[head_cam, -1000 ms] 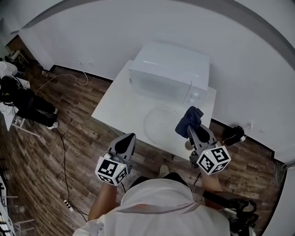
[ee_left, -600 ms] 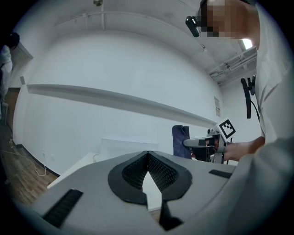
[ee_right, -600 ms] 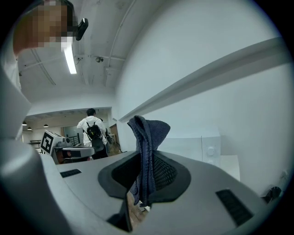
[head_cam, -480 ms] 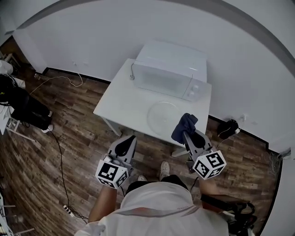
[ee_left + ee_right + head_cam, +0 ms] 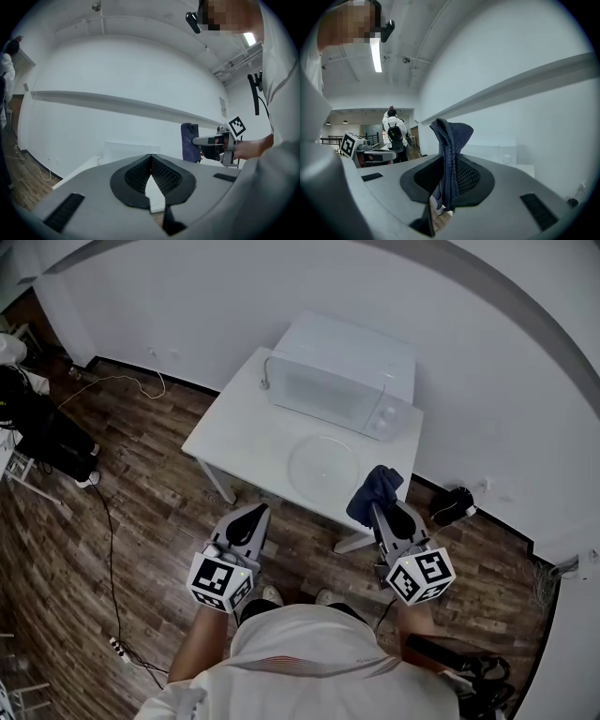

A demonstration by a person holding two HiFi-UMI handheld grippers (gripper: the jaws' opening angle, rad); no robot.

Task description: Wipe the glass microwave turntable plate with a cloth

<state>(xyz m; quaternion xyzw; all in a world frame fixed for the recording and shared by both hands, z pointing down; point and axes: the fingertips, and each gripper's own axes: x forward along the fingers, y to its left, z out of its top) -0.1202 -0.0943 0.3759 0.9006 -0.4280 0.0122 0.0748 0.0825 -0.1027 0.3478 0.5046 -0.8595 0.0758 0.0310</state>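
You are holding the cloth [image 5: 376, 489] in the right gripper [image 5: 379, 510], its jaws pinching it and the fabric bunching up past the tips. The left gripper [image 5: 251, 514] is hanging with jaws pressed together, nothing between them. The plate [image 5: 323, 461] is lying flat on the bench [image 5: 230, 442], just in front of the microwave [image 5: 342, 381]. It is sitting ahead and slightly left of the right gripper, the nearer one. Wiping is probably not yet starting: the cloth needs to go forward-left and down.
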